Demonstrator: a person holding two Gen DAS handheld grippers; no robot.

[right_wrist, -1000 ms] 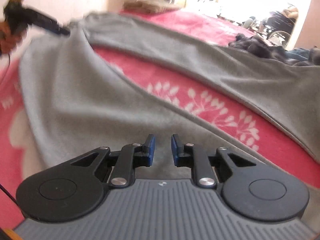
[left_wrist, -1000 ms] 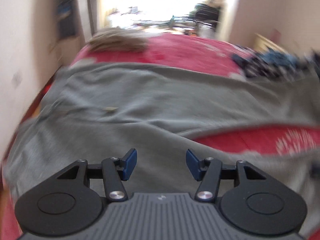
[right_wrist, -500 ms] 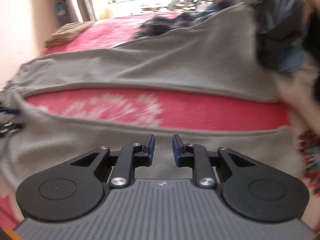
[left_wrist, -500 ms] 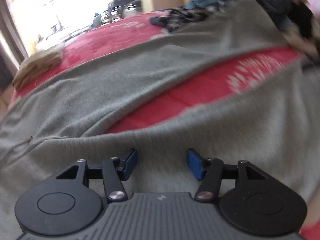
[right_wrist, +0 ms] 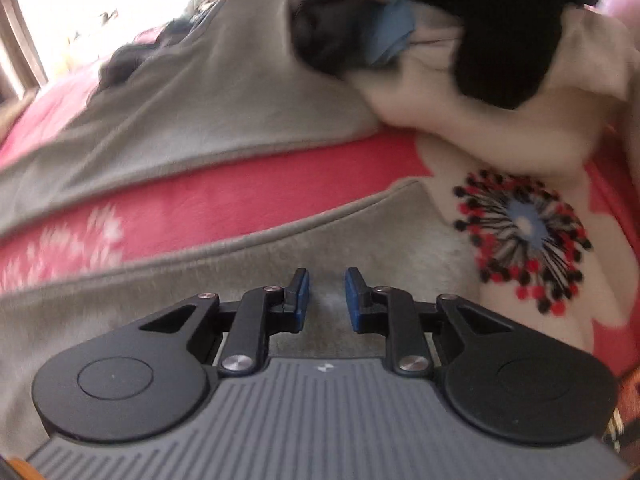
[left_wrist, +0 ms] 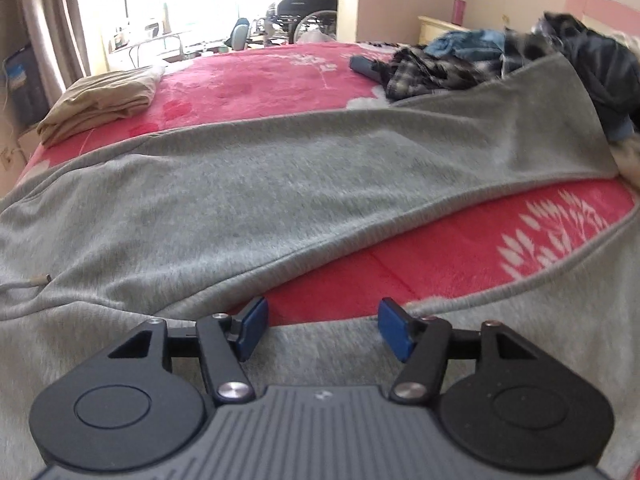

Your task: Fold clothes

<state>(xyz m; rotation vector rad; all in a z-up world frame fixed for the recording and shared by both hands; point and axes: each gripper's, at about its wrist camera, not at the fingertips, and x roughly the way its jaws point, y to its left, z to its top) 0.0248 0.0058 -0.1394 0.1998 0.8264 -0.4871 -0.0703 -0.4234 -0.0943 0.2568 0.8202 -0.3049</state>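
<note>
Trousers of soft grey fleece (left_wrist: pixel 304 184) lie spread across the bed's red blanket with white leaf prints (left_wrist: pixel 460 256), the two legs splayed in a narrow V so that a wedge of blanket shows between them. That open layout looks like the start of a fold: the garment is flattened first so one leg can be laid over the other.

The left gripper (left_wrist: pixel 322 328) hovers low over the near leg, close to where the legs meet, its blue-padded fingers (left_wrist: pixel 251 328) spread wide with nothing between them. The waist drawstring's tip (left_wrist: pixel 40 280) lies loose to its left, which suggests this hand covers the waist end.

The right gripper (right_wrist: pixel 327 300) sits over the near leg (right_wrist: pixel 240 276) towards its cuff end, beside the blanket's large white flower with a red and black centre (right_wrist: pixel 524 240). Its fingers (right_wrist: pixel 300 296) stand a little apart, far narrower than the left's, and hold no cloth; whether they touch the fleece I cannot tell.

Having one hand at each end of the same leg would let it be lifted evenly, without sagging in the middle.

The far leg's cuff runs up against the heap of unfolded dark and plaid clothes (left_wrist: pixel 520 56), which could snag it. A folded tan garment (left_wrist: pixel 100 100) rests well apart at the far corner, likely a finished piece kept clear of the working area.
</note>
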